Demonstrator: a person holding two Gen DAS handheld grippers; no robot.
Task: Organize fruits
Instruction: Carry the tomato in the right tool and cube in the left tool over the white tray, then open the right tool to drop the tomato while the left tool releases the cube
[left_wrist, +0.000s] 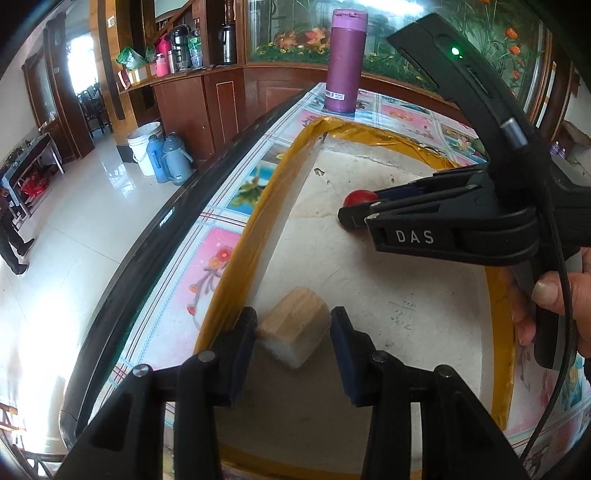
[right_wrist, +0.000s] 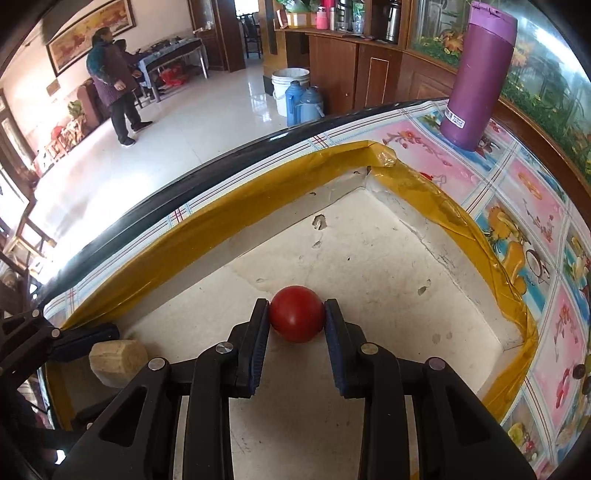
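A white foam tray with a yellow taped rim (left_wrist: 266, 199) (right_wrist: 221, 218) lies on the flowered tablecloth. My left gripper (left_wrist: 293, 318) is shut on a tan wooden block (left_wrist: 295, 328) low over the tray's near left side. My right gripper (right_wrist: 296, 308) is shut on a small round red fruit (right_wrist: 296, 314), with a pad pressed on each side, just above the tray floor near its middle. In the left wrist view the right gripper (left_wrist: 360, 216) reaches in from the right with the red fruit (left_wrist: 356, 197) at its tips. The right wrist view shows the wooden block (right_wrist: 118, 360) at lower left.
A tall purple bottle (left_wrist: 345, 62) (right_wrist: 480, 74) stands on the table beyond the tray's far corner. The table's dark edge (left_wrist: 166, 221) runs along the left, with floor below. A hand (left_wrist: 554, 295) grips the right gripper's handle. A person (right_wrist: 114, 81) stands far across the room.
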